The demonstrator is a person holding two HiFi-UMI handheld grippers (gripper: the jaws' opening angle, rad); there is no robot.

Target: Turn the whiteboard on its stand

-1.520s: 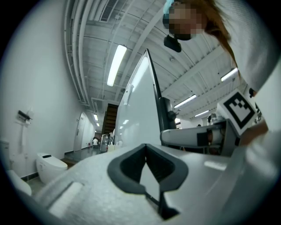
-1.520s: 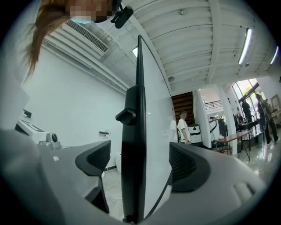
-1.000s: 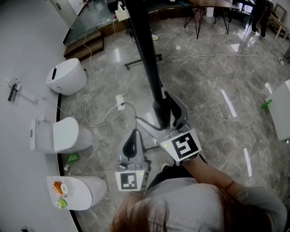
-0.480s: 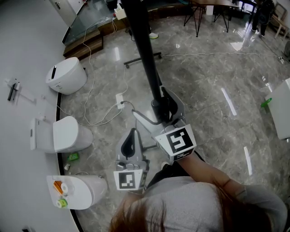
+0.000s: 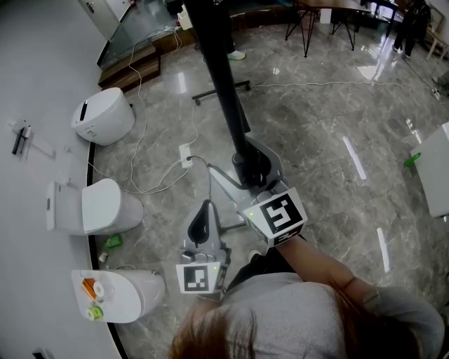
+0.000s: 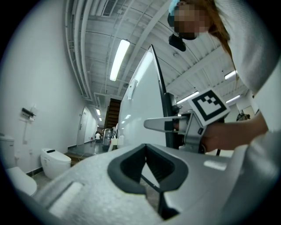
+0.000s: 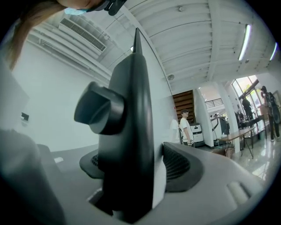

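The whiteboard (image 5: 221, 77) shows edge-on as a long black bar running from the top of the head view down to my grippers. My right gripper (image 5: 242, 165) straddles its black side frame (image 7: 131, 132) just below a round knob (image 7: 99, 110). Its jaws have just been closing, and the pads now press on the frame from both sides. The board's white face (image 6: 145, 101) rises beside that gripper in the left gripper view. My left gripper (image 5: 205, 207) hangs lower left of the board, apart from it, jaws together with nothing in them.
Three white toilets (image 5: 105, 116) (image 5: 98, 209) (image 5: 119, 298) stand along the wall at left. A cable and power strip (image 5: 186, 158) lie on the marble floor near the stand's foot (image 5: 221, 90). Tables and chairs (image 5: 316, 14) stand far back. A person (image 7: 184, 127) stands in the distance.
The right gripper's jaws have narrowed onto the whiteboard's frame and the gripper has shifted slightly. The left gripper has stayed where it was.
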